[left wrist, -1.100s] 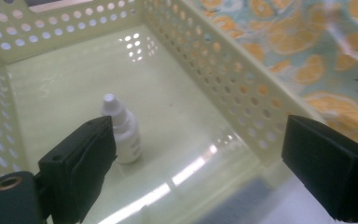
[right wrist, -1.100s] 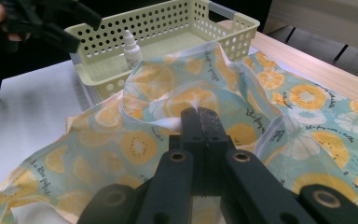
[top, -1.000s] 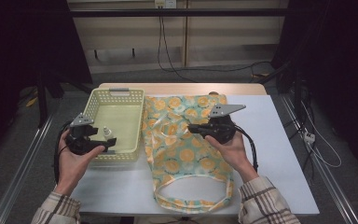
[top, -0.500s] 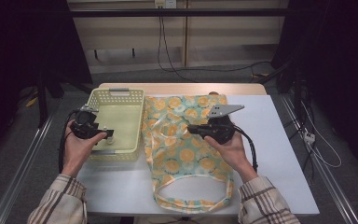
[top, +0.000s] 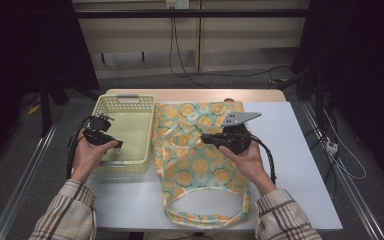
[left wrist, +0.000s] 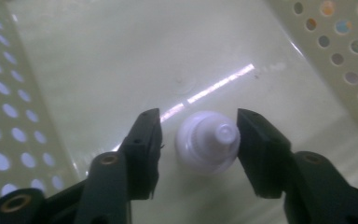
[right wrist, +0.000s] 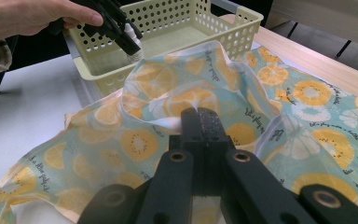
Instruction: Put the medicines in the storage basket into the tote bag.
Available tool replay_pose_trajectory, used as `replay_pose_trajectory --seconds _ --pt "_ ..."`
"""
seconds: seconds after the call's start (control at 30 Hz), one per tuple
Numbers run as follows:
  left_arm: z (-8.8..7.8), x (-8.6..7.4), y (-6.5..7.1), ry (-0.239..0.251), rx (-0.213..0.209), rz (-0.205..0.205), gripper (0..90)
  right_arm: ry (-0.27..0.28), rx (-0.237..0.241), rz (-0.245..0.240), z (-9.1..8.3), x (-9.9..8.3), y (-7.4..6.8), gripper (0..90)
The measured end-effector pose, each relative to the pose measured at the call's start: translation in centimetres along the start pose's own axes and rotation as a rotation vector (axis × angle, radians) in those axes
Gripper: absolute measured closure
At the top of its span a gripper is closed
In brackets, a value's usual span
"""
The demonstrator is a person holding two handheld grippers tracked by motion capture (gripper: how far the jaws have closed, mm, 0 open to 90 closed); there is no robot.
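Bottle (left wrist: 208, 141) between jaws (basket (left wrist: 23, 93) walls apart)

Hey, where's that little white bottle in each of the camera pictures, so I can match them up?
High view: the white bottle is a small pale spot inside the yellow basket, near its front left, at the left gripper.
Left gripper view: centre, between the two jaws, cap toward the camera.
Right gripper view: upper left, in the basket at the far gripper's tips.
Shared landmark: the basket's perforated wall.
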State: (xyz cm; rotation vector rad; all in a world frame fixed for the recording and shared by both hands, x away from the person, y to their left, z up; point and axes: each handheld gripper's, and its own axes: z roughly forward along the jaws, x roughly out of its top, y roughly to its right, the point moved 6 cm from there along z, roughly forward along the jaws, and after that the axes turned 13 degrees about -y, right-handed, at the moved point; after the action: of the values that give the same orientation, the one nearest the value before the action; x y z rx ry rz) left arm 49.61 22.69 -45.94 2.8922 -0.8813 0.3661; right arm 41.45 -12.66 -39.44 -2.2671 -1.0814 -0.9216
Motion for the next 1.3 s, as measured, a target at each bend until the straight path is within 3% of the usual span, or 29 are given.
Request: replay_pose_trajectory --seconds 0.07,0.17,0.37,0.5,0.63,0.87,1.0,1.07,1.13,1.3 --pt "0.1 0.0 0.1 -0.015 -0.021 -0.005 56.4 0.001 0.001 0.000 0.0 0.0 0.0 90.0" --pt "0.4 -0.2 0.2 -0.049 -0.010 0.017 57.8 0.001 0.000 0.000 -0.1 0.0 0.0 90.0" --pt "0.3 -0.2 0.1 -0.034 -0.001 -0.009 60.2 -0.001 -0.001 -0.001 0.0 0.0 0.0 90.0" --pt "-0.1 -0.1 0.4 0.006 -0.016 -0.007 60.4 0.001 -0.002 0.004 0.0 0.0 0.1 90.0" --pt "-0.9 0.1 0.9 0.060 -0.022 -0.006 60.4 -0.001 -0.004 0.005 0.0 -0.1 0.2 90.0" --pt "-3.3 0.4 1.9 0.204 -0.010 0.002 60.4 -0.004 -0.005 0.009 0.2 -0.1 0.3 90.0" --pt "-4.2 0.2 2.4 0.253 -0.018 0.011 60.4 -0.005 -0.007 0.014 0.2 -0.2 0.5 90.0" --pt "-4.7 0.1 2.9 0.282 -0.050 0.010 60.4 -0.004 -0.009 0.014 0.1 -0.2 0.5 90.0" --pt "-5.4 0.0 3.4 0.316 -0.031 0.012 60.4 -0.002 -0.010 0.014 0.1 -0.2 0.5 90.0" --pt "-6.9 -0.2 4.4 0.394 -0.042 0.024 60.4 -0.002 -0.010 0.011 0.1 -0.2 0.5 90.0"
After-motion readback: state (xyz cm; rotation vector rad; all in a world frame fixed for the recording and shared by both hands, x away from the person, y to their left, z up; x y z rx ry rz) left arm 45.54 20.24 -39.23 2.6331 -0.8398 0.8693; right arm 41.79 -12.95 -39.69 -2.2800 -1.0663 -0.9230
